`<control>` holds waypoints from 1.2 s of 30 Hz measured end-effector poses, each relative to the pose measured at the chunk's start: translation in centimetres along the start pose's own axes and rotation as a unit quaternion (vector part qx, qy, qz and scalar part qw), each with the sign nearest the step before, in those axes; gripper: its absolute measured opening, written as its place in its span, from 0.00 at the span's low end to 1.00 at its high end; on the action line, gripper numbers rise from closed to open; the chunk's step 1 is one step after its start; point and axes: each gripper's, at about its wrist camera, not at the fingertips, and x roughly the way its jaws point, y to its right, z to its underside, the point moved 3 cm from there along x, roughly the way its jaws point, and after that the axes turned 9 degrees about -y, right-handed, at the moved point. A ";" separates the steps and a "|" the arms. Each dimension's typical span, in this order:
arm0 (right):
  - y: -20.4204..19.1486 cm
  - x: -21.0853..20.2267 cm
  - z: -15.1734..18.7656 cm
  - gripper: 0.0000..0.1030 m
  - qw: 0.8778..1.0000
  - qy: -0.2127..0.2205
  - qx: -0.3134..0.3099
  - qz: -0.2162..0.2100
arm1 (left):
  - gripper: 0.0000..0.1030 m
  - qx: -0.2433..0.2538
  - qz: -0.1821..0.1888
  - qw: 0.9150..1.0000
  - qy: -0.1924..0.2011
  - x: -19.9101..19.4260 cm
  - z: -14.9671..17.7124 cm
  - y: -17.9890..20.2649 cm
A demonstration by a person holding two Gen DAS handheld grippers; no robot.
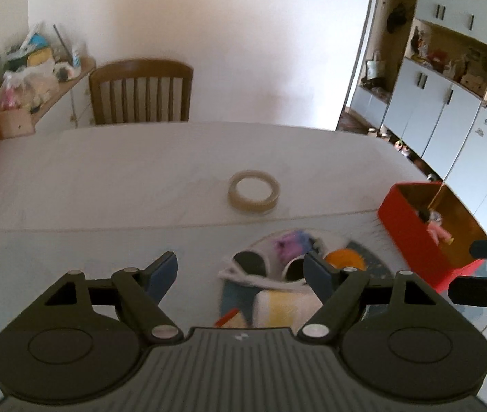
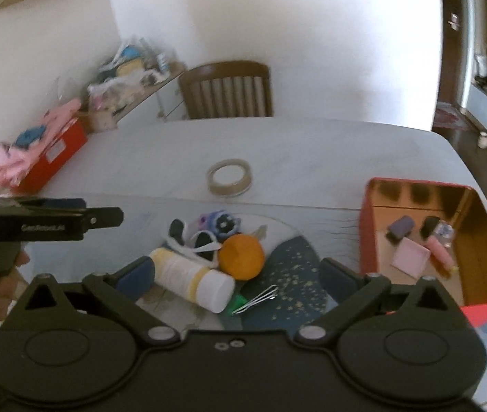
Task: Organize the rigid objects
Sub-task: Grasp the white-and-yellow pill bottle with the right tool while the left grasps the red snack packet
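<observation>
You're between picks — left gripper (image 1: 241, 273) and right gripper (image 2: 238, 274) both spread and empty over the pile beside the red box (image 2: 367, 240) — next, clamp the white bottle (image 2: 192, 279).

The setting is showing as a home dining room. A brown wooden slat-back chair (image 1: 141, 92) is standing at the far edge of the pale grey counter (image 1: 123, 171). Grey-fronted wall cupboards with open wooden shelves (image 1: 449, 79) are holding ornaments. A cluttered wooden sideboard (image 2: 133, 79) is standing against the white wall.
</observation>
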 end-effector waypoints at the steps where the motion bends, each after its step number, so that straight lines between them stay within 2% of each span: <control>1: -0.3 0.3 0.0 0.98 1.000 -0.003 -0.007 0.000 | 0.78 -0.001 -0.002 1.000 -0.003 0.2 0.3 -0.3; 8: -3.0 3.0 0.0 0.91 0.996 -0.034 -0.082 -0.006 | 0.78 -0.006 0.001 0.999 -0.041 2.4 2.7 -1.9; 14: -5.4 5.8 0.2 0.82 0.983 -0.065 -0.172 0.002 | 0.78 -0.010 -0.005 0.997 -0.074 4.6 4.4 -2.5; 16: -5.9 6.6 0.3 0.76 0.979 -0.074 -0.192 0.007 | 0.78 -0.010 -0.003 0.997 -0.081 5.1 4.8 -2.5; 22: -6.9 8.2 0.3 0.67 0.965 -0.088 -0.247 0.009 | 0.77 -0.006 0.008 0.996 -0.094 6.4 5.0 -2.3; 28: -6.5 9.5 0.1 0.55 0.960 -0.111 -0.255 0.001 | 0.70 -0.011 0.025 0.994 -0.102 7.2 4.7 -2.3; 32: -6.3 9.8 0.5 0.52 0.961 -0.119 -0.251 0.000 | 0.63 -0.017 0.032 0.994 -0.104 7.7 4.4 -2.5; 36: -6.5 9.8 1.1 0.44 0.960 -0.137 -0.243 -0.022 | 0.60 -0.010 0.035 0.994 -0.101 8.0 4.2 -2.3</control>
